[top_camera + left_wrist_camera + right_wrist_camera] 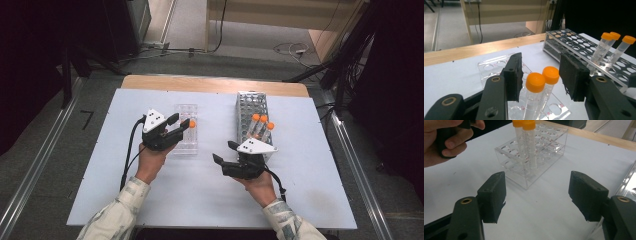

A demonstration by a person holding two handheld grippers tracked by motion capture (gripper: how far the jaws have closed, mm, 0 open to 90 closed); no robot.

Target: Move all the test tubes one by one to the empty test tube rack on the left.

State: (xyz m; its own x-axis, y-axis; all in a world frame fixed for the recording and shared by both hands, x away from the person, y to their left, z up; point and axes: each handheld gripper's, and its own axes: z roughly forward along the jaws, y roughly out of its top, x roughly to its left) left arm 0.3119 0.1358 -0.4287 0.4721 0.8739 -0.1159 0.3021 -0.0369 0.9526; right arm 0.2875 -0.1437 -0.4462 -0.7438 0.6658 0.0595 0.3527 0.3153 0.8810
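Tubes going into the clear rack

The left gripper (541, 80) has its jaws spread around two orange-capped tubes (536, 97) standing in the clear rack (186, 131); back straight off without nudging them. The right gripper (537, 197) waits spread and empty beside the metal rack (250, 107). Rack's red markings are too small to read.

Left hand-held gripper (183, 123) jaws apart, level, forearm angled in; right hand-held gripper (223, 152) jaws wide, empty.
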